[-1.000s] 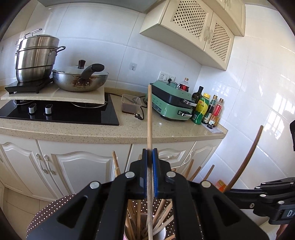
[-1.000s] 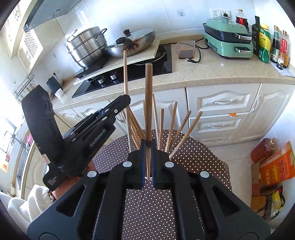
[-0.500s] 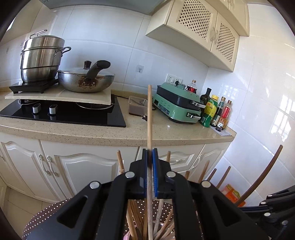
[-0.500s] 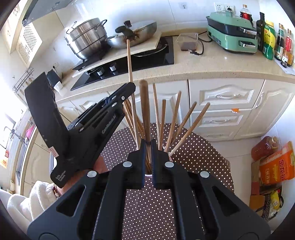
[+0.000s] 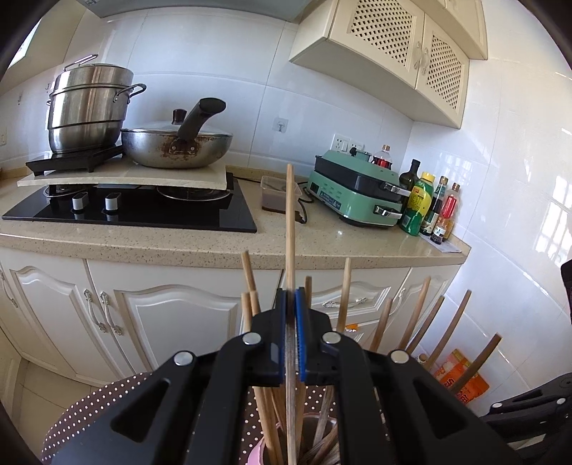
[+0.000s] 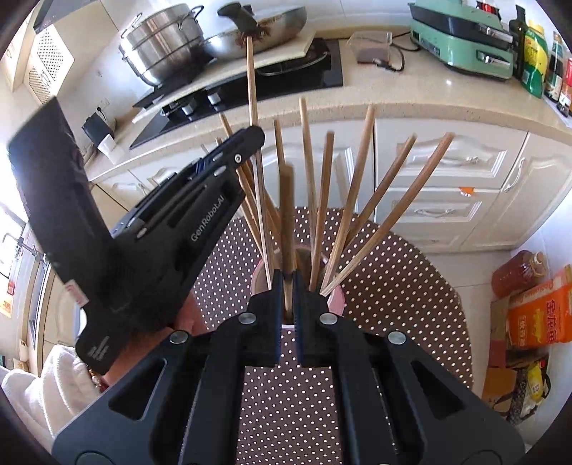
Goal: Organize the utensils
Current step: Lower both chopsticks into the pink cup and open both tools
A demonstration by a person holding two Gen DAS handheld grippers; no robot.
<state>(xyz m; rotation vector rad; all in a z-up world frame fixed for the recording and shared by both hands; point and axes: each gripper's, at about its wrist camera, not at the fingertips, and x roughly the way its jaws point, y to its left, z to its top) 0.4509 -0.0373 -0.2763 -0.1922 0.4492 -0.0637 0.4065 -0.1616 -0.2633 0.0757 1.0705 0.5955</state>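
the left tool is clamped on a pale chopstick, upright, its lower end down in the pink cup. the right tool is clamped on a darker chopstick, also standing in the cup. other chopsticks fan out of the cup, which sits on the dotted desk in front of the kitchen cabinets.

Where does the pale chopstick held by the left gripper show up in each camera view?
Left wrist: the pale chopstick rises at picture centre from the left gripper.
Right wrist: upper centre-left, it stands tallest, passing the left gripper.
Shared landmark: the green grill on the counter.
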